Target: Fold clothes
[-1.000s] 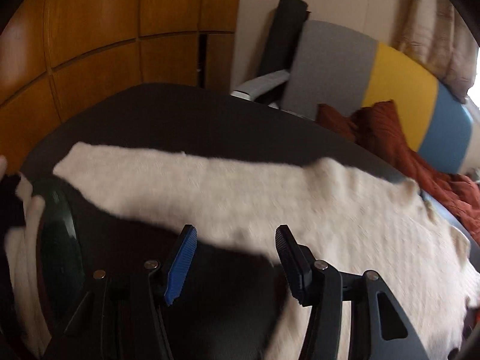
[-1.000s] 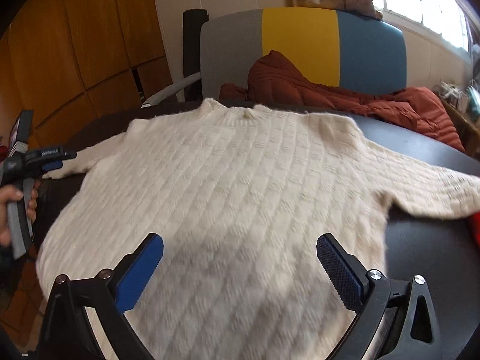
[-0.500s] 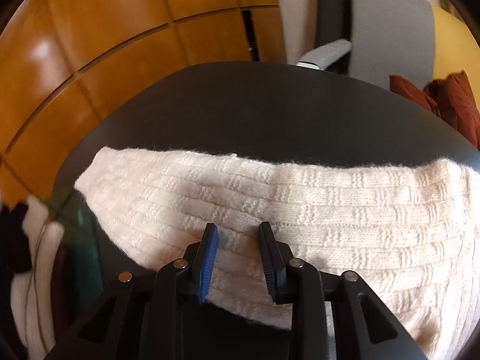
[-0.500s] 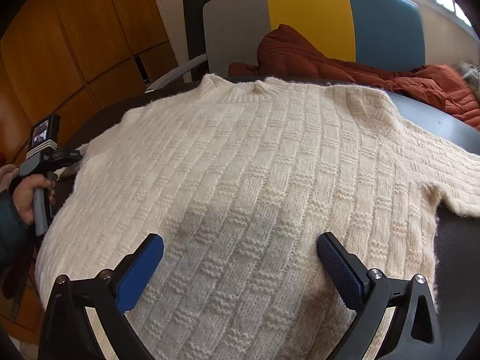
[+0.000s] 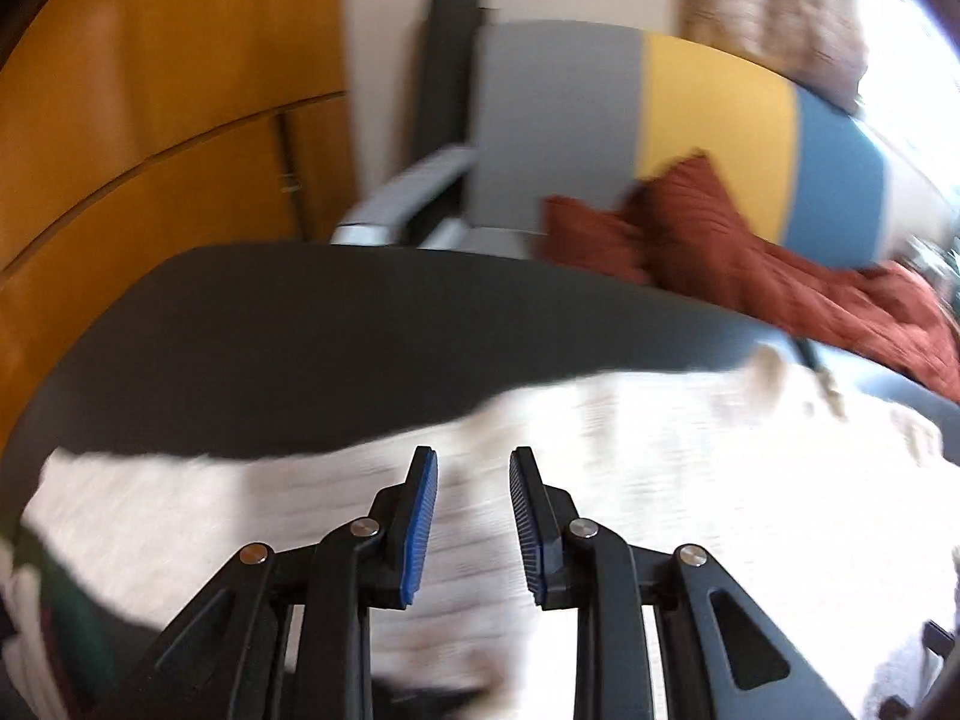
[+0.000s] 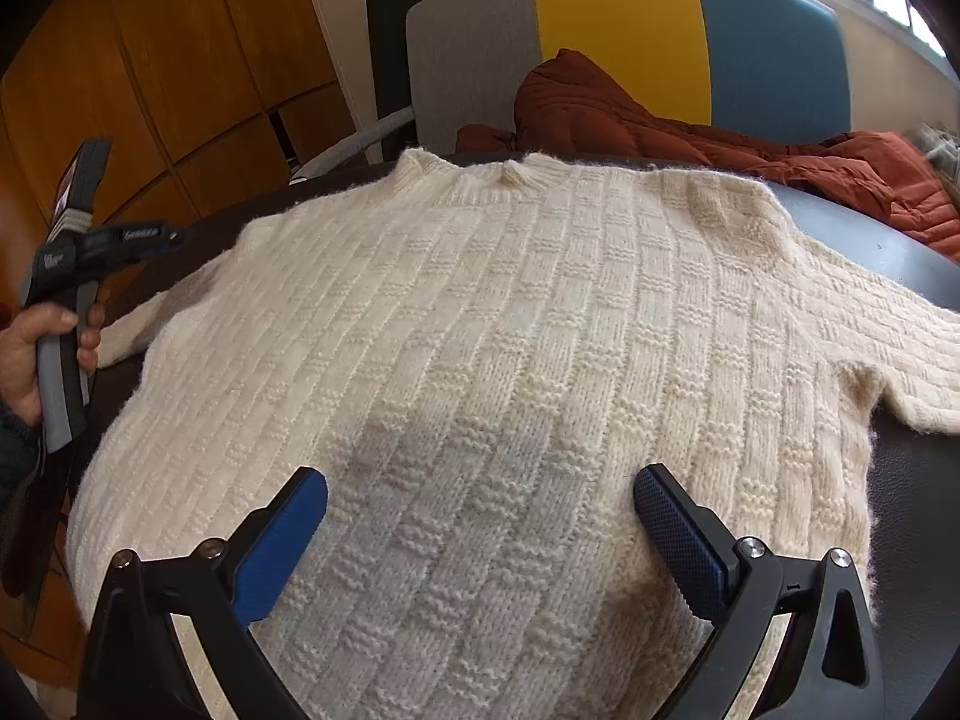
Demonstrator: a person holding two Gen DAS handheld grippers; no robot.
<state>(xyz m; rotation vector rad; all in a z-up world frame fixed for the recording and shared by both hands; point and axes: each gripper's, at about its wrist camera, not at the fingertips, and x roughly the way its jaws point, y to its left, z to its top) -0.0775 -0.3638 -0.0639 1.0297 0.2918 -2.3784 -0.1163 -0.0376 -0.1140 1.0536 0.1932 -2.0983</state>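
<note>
1. While the cream basket-weave knitted sweater [image 6: 510, 360] lies flat, collar away from the person, on the dark round table [image 6: 900, 252], its left sleeve [image 5: 180, 498] stretches sideways across the left gripper [image 5: 472, 519]
2. That gripper's jaws are closing, the sleeve cloth showing between the blue pads; the blurred left view does not show whether they pinch it yet
3. The right gripper [image 6: 480, 534] hovers over the sweater's lower body with fingers spread wide and released, grasping nothing
4. As I judge it, the coming fold turns on the sleeve's long axis running crosswise to the left fingers, so the left hand [image 6: 30, 360], plainly nearer, would carry it inward over the body
</note>
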